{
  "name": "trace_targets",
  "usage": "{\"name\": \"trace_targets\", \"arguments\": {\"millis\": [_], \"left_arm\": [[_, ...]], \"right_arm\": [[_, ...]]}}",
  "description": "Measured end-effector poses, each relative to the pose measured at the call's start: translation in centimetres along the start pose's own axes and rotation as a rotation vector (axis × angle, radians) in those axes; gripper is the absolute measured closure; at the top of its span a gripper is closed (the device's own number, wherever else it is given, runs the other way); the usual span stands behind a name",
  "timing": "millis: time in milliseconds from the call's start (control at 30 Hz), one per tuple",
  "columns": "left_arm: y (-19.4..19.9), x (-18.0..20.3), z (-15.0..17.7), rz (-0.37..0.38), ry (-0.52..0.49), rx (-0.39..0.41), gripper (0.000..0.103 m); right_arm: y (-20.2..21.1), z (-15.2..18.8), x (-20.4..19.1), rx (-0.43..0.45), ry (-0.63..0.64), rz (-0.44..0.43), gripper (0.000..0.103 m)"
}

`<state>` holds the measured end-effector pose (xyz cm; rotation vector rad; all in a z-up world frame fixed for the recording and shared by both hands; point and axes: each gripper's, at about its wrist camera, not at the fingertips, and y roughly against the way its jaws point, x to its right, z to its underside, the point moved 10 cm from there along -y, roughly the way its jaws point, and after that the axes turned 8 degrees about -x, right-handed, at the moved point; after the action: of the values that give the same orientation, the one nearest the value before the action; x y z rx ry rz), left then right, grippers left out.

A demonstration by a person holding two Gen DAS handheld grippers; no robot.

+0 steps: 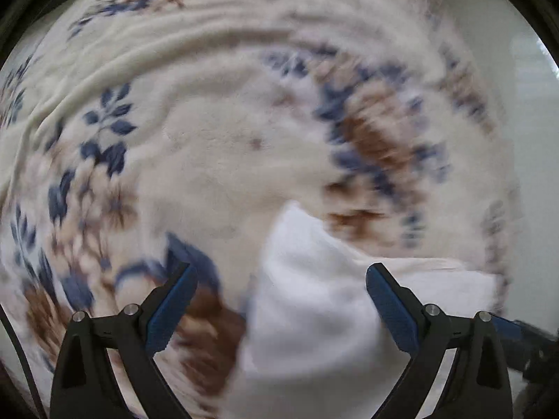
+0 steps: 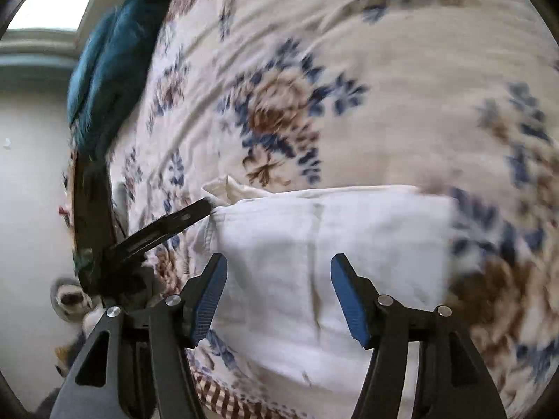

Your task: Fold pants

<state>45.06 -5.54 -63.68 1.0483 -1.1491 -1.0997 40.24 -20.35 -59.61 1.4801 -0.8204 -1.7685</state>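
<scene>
Blue-padded fingers of the right gripper stood well apart above the white pants, gripping nothing; the left gripper gaped equally wide and empty. Those pants lay on the floral bedspread already folded into a compact rectangle, so little seemed left beyond tidying. Blur hid the seams, and a teal cushion sat half cut off

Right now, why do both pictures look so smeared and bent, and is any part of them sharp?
Left wrist view: the flowered blanket is streaked in arcs by motion blur, the white pants are soft, and only the open left hand-held gripper is crisp. Right wrist view: the same smear, the pants slightly clearer, the right hand-held gripper sharp. The fisheye lens bends both edges.
</scene>
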Motion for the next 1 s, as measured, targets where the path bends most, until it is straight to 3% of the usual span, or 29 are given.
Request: {"name": "trace_targets", "arguments": {"millis": [67, 133, 167, 200, 300, 400, 467, 533, 633, 700, 800, 833, 900, 1000], "left_arm": [[-1.8, -2.2, -1.3, -0.082, 0.007, -0.029, 0.002], [-2.6, -3.5, -1.9, -0.075, 0.041, -0.056, 0.001], [-2.6, -3.7, -2.1, -0.073, 0.048, -0.057, 0.001], [-2.2, -3.7, -2.2, -0.072, 0.058, -0.048, 0.001], [-0.2, -5.2, -3.3, -0.131, 0.111, 0.043, 0.002], [2.1, -7.6, -3.6, -0.048, 0.242, 0.103, 0.005], [3.5, -7.6, -3.4, -0.001, 0.250, 0.122, 0.005], [4.5, -5.7, -3.0, 0.101, 0.188, 0.120, 0.004], [2.6, -3.7, -2.3, 0.128, 0.127, 0.028, 0.004], [-0.2, -3.4, -2.5, 0.022, 0.095, -0.066, 0.004], [-3.2, -4.5, -2.8, -0.173, -0.033, -0.151, 0.000], [-3.0, -4.7, -2.9, -0.173, -0.046, -0.153, 0.000], [-0.7, -4.9, -3.3, -0.174, -0.044, -0.107, 0.000], [5.4, -6.3, -3.9, -0.077, 0.068, 0.064, 0.000]], "right_arm": [[-2.8, -0.7, 0.8, -0.049, -0.020, 0.045, 0.043], [-4.7, -0.9, 2.1, -0.064, -0.048, 0.094, 0.064], [-5.1, -0.9, 2.6, -0.060, -0.060, 0.105, 0.069], [-4.9, -0.8, 3.3, -0.052, -0.076, 0.101, 0.076], [-4.3, -0.7, 4.2, -0.045, -0.113, 0.086, 0.082], [-4.4, -0.6, 5.6, -0.051, -0.135, 0.125, 0.095], [-4.6, -0.5, 6.0, -0.062, -0.152, 0.107, 0.095], [-4.4, -0.5, 5.9, -0.067, -0.155, 0.083, 0.094], [-4.4, -0.4, 5.9, -0.072, -0.161, 0.068, 0.094], [-4.7, -0.4, 6.0, -0.074, -0.168, 0.060, 0.094], [-4.9, -0.5, 5.8, -0.076, -0.168, 0.065, 0.094], [-4.8, -0.5, 5.8, -0.081, -0.166, 0.069, 0.094], [-4.7, -0.4, 5.4, -0.102, -0.149, 0.084, 0.094], [-4.3, -0.4, 4.2, -0.123, -0.076, 0.166, 0.086]]}}
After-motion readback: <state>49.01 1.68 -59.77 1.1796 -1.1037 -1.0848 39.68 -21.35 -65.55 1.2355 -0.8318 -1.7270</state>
